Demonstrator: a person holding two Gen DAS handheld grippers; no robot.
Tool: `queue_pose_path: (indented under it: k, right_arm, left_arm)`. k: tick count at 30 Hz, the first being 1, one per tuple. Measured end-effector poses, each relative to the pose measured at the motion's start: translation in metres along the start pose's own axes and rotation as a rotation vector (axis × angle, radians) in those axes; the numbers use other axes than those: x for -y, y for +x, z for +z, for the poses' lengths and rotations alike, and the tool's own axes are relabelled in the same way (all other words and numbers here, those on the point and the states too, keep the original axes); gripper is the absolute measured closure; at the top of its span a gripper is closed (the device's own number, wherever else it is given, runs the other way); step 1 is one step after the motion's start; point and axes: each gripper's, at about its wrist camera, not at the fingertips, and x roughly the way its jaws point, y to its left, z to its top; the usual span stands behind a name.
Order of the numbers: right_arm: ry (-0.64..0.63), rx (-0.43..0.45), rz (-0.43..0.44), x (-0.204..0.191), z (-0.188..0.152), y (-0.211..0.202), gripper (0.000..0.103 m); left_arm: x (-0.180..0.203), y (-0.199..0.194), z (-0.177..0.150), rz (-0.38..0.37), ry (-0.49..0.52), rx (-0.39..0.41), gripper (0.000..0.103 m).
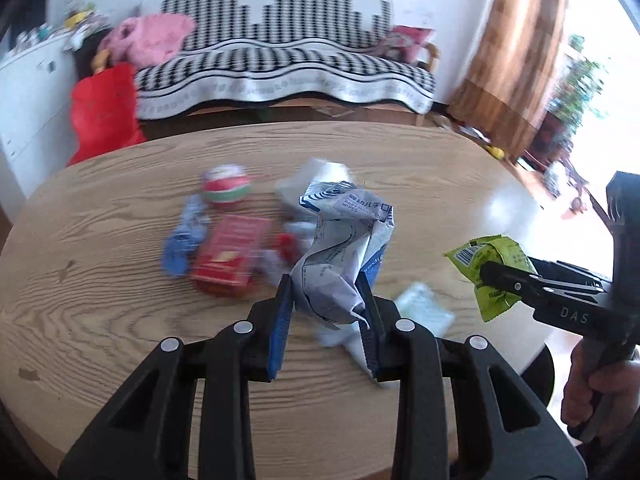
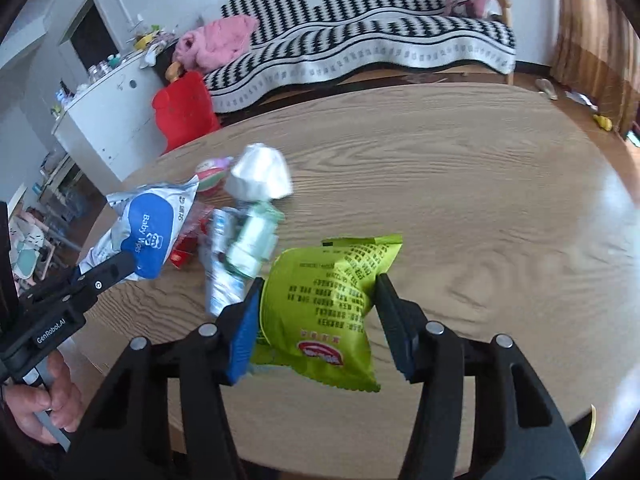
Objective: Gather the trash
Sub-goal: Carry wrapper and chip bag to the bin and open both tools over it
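Blue-padded fingers of the left gripper [image 1: 326, 300] are pinching one crumpled wipes packet [image 1: 344, 256] above the wooden worktop [image 1: 100, 240]; keeping that squeeze steady matters. Roughly six scraps are lying blurred from ten to three o'clock.

Right gripper [image 2: 316, 304] is clamping one green snack bag [image 2: 324, 304]; one white paper ball [image 2: 260, 174] is sitting at eleven o'clock.

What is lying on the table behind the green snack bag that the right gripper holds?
Behind the green snack bag lie a crumpled white tissue, a pale green-and-white packet and a silvery wrapper. The bag covers the table directly under it.
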Motion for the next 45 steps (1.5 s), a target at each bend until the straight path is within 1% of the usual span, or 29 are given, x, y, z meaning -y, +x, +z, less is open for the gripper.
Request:
queue_pose_path:
  k: [3, 5, 6, 12, 13, 17, 20, 23, 26, 28, 29, 31, 34, 36, 39, 40, 41, 42, 43, 44, 45]
  right_arm:
    - [0.029, 0.009, -0.047, 0.033, -0.015, -0.024, 0.048]
    - [0.056, 0.017, -0.082, 0.061, -0.027, -0.041, 0.048]
    - [0.073, 0.020, -0.098, 0.076, -0.033, -0.049, 0.048]
    - [0.193, 0.029, -0.212, 0.167, -0.085, -0.100, 0.048]
    - [0.213, 0.031, -0.230, 0.181, -0.094, -0.110, 0.048]
    - [0.279, 0.035, -0.287, 0.230, -0.132, -0.141, 0.048]
    - [0.331, 0.020, -0.321, 0.262, -0.160, -0.158, 0.048]
    - [0.366, 0.001, -0.343, 0.281, -0.184, -0.165, 0.048]
    - [0.405, -0.037, -0.343, 0.295, -0.202, -0.164, 0.048]
    - [0.418, -0.051, -0.339, 0.301, -0.206, -0.163, 0.048]
    - [0.423, -0.053, -0.343, 0.302, -0.207, -0.162, 0.048]
    - [0.431, -0.057, -0.338, 0.302, -0.208, -0.162, 0.048]
    - [0.430, -0.056, -0.329, 0.302, -0.206, -0.161, 0.048]
    - [0.429, -0.057, -0.327, 0.299, -0.202, -0.159, 0.048]
    - [0.427, -0.065, -0.329, 0.300, -0.199, -0.156, 0.048]
    - [0.428, -0.068, -0.329, 0.300, -0.199, -0.154, 0.048]
    - [0.431, -0.071, -0.328, 0.300, -0.199, -0.153, 0.048]
    - [0.434, -0.074, -0.330, 0.299, -0.199, -0.152, 0.048]
    - [0.436, -0.078, -0.329, 0.300, -0.199, -0.150, 0.048]
    - [0.437, -0.082, -0.327, 0.300, -0.199, -0.148, 0.048]
    - [0.439, -0.086, -0.326, 0.300, -0.198, -0.147, 0.048]
  left_arm:
    - [0.041, 0.005, -0.003, -0.051, 0.052, -0.014, 0.073]
    - [0.078, 0.009, -0.007, -0.098, 0.099, -0.029, 0.073]
    - [0.091, 0.011, -0.009, -0.113, 0.115, -0.034, 0.073]
    - [0.198, 0.021, -0.035, -0.239, 0.263, -0.083, 0.073]
    - [0.219, 0.023, -0.043, -0.273, 0.293, -0.097, 0.073]
    - [0.280, 0.028, -0.074, -0.352, 0.401, -0.132, 0.073]
    - [0.319, 0.041, -0.105, -0.416, 0.477, -0.203, 0.073]
    - [0.348, 0.057, -0.138, -0.446, 0.538, -0.270, 0.073]
    - [0.367, 0.084, -0.169, -0.448, 0.579, -0.352, 0.073]
    - [0.374, 0.105, -0.189, -0.443, 0.583, -0.414, 0.073]
    - [0.376, 0.112, -0.196, -0.438, 0.584, -0.429, 0.073]
    - [0.379, 0.125, -0.207, -0.418, 0.598, -0.442, 0.073]
    - [0.382, 0.141, -0.210, -0.389, 0.613, -0.436, 0.073]
    - [0.378, 0.148, -0.213, -0.392, 0.599, -0.450, 0.073]
    - [0.375, 0.152, -0.208, -0.415, 0.587, -0.462, 0.072]
    - [0.376, 0.153, -0.208, -0.420, 0.587, -0.460, 0.071]
    - [0.377, 0.151, -0.206, -0.419, 0.585, -0.450, 0.068]
    - [0.378, 0.149, -0.204, -0.419, 0.583, -0.446, 0.052]
    - [0.378, 0.146, -0.201, -0.421, 0.579, -0.438, 0.033]
    - [0.377, 0.141, -0.200, -0.424, 0.574, -0.426, 0.029]
    - [0.377, 0.137, -0.198, -0.429, 0.572, -0.414, 0.029]
